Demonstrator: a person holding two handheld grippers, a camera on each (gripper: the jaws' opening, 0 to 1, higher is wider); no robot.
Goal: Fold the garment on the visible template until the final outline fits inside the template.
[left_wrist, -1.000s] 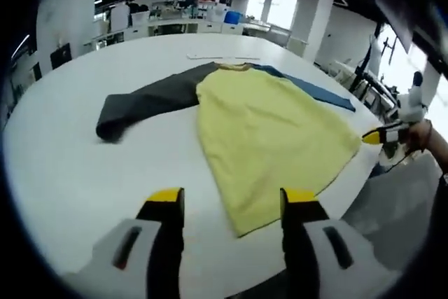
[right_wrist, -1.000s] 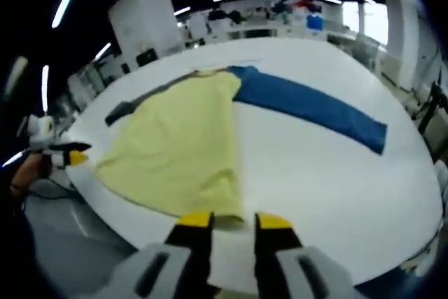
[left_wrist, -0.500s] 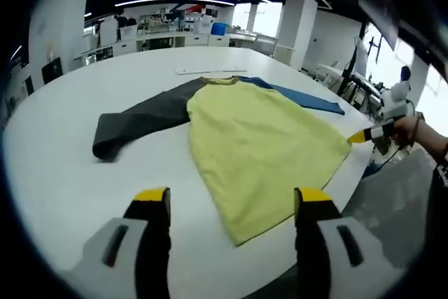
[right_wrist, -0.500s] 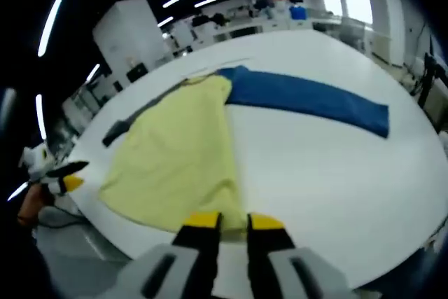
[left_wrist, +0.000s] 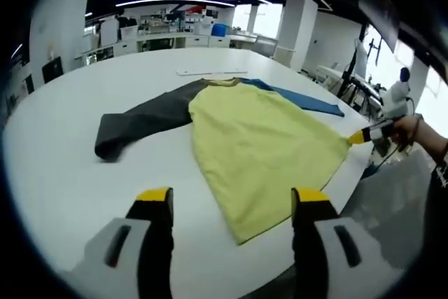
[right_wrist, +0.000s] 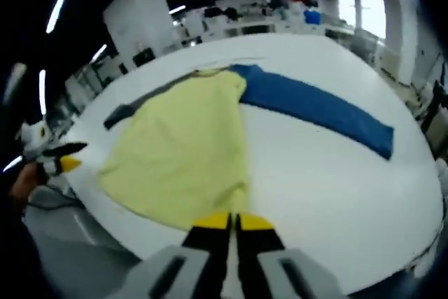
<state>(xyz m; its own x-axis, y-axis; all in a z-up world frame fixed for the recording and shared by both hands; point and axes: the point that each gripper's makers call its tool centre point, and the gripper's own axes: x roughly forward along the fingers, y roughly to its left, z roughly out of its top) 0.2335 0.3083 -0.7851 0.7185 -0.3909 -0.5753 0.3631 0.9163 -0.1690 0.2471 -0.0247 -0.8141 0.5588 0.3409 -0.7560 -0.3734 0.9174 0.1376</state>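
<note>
A long-sleeved garment lies flat on the white table (left_wrist: pixel 63 173). It has a yellow body (left_wrist: pixel 266 145), a dark grey sleeve (left_wrist: pixel 140 120) and a blue sleeve (left_wrist: pixel 301 96). In the right gripper view the same yellow body (right_wrist: pixel 182 152) spreads ahead, with the blue sleeve (right_wrist: pixel 315 106) to the right and the grey sleeve (right_wrist: pixel 133 106) at the left. My right gripper (right_wrist: pixel 233 222) has its jaws together on the hem corner of the yellow body, also visible as the right gripper (left_wrist: pixel 365 135). My left gripper (left_wrist: pixel 231 197) stands open just short of the other hem corner.
A thin pale strip (left_wrist: pixel 203 72) lies on the table behind the collar. The table edge (left_wrist: pixel 357 173) runs close to the hem, with grey floor beyond. The left gripper (right_wrist: pixel 66 164), held by a hand, shows off the table's left edge. Shelves and desks line the far wall.
My right gripper's jaws have closed from a narrow gap onto the yellow hem corner. The left gripper has stayed open and barely shifted.
</note>
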